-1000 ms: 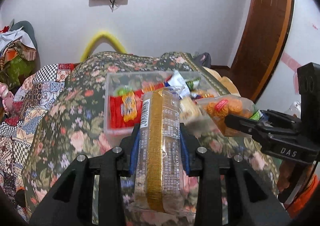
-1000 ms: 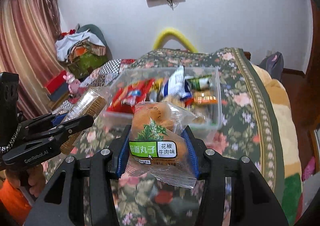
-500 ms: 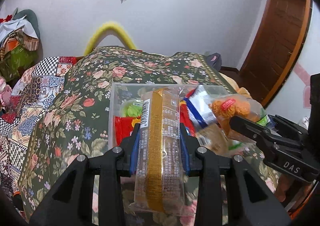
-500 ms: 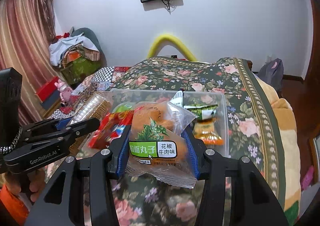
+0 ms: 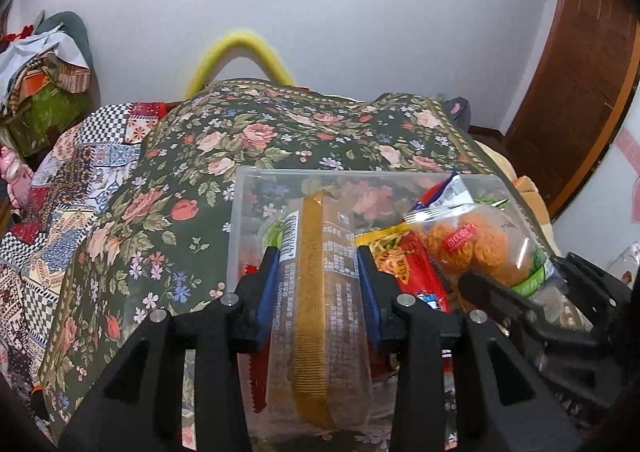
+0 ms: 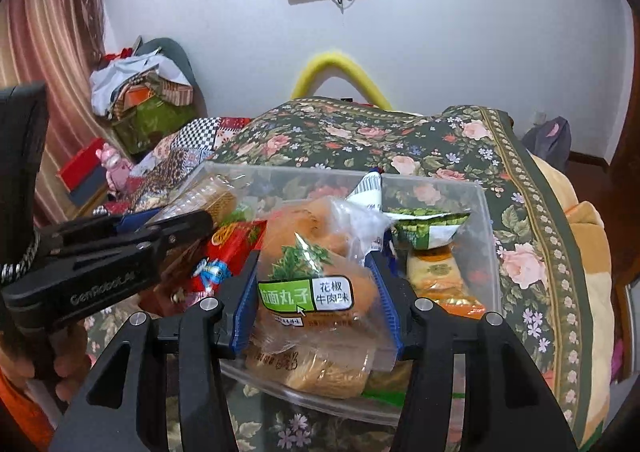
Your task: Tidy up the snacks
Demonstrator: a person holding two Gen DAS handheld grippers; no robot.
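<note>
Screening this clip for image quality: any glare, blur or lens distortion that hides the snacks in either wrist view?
Left wrist: fisheye bends the door frame, corners vignetted; small glints on the orange snack bag, print on the cracker sleeve soft. Right wrist: same curvature; label on the snack bag sharp, clear bin slightly reflective.

- Was a bed [image 6: 460, 148] spread with a dark green floral cover [image 5: 248, 140].
- Carried a clear plastic bin [image 6: 486, 236] directly on that cover, packed with snack packets.
- Had a patchwork quilt [image 5: 80, 172] along one side, probably lying on it too.
</note>
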